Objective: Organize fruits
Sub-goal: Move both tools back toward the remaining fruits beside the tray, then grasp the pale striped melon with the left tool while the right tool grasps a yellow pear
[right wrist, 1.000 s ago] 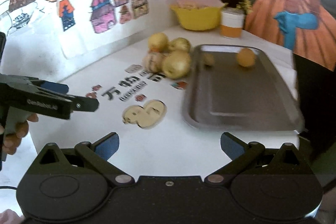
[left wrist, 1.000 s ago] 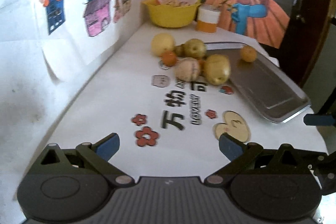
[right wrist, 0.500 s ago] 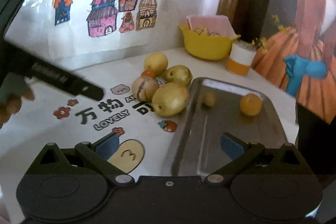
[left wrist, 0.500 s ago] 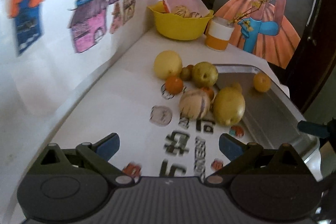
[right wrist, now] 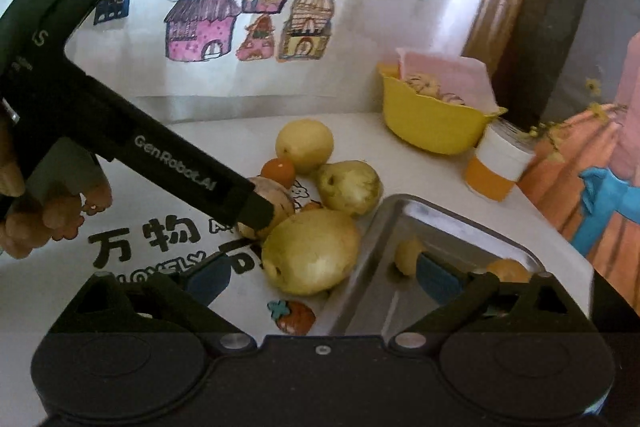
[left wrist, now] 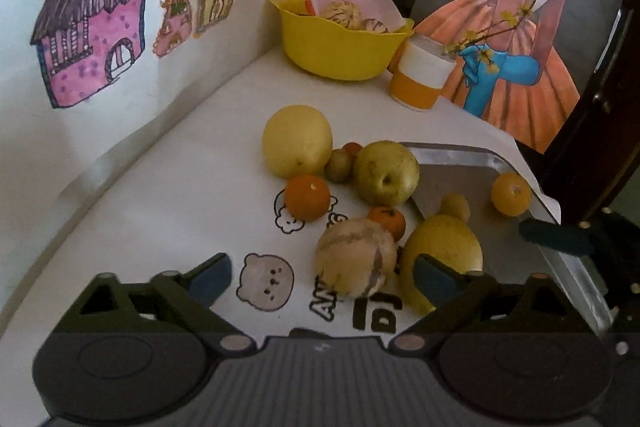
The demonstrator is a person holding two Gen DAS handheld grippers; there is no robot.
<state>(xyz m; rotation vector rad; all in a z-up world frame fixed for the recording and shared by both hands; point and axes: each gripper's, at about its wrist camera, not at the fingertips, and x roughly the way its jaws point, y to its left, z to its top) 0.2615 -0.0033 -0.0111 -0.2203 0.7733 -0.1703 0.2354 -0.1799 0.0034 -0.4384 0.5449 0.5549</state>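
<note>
The fruits sit clustered on the white surface (left wrist: 168,187) just left of a metal tray (left wrist: 452,167); nearest is a striped melon (left wrist: 354,261), touching a big yellow pear (left wrist: 444,247) on its right; beyond them lie a small tangerine (left wrist: 388,219), a larger orange (left wrist: 307,197), a greenish pear (left wrist: 386,173) against the tray's far left corner, a round yellow pear (left wrist: 297,141) at the far left, and two tiny fruits tucked between those last two; inside the tray rest a small yellow fruit (left wrist: 455,207) near its left wall and a yellow-orange citrus (left wrist: 511,193) further right. The left tongs (left wrist: 320,277) hang spread wide, empty, low over the surface with the striped melon between the blue pads; seen from the right, their black tip reaches that melon, a hand (right wrist: 44,215) gripping the handle. The right tongs (right wrist: 320,277) are spread too, holding nothing, above the tray's near left edge by the big yellow pear. At the far end stand a yellow bowl (left wrist: 340,47) with pink paper and an orange-and-white cup (left wrist: 420,79); house drawings (left wrist: 92,27) hang on the wall to the left.
</note>
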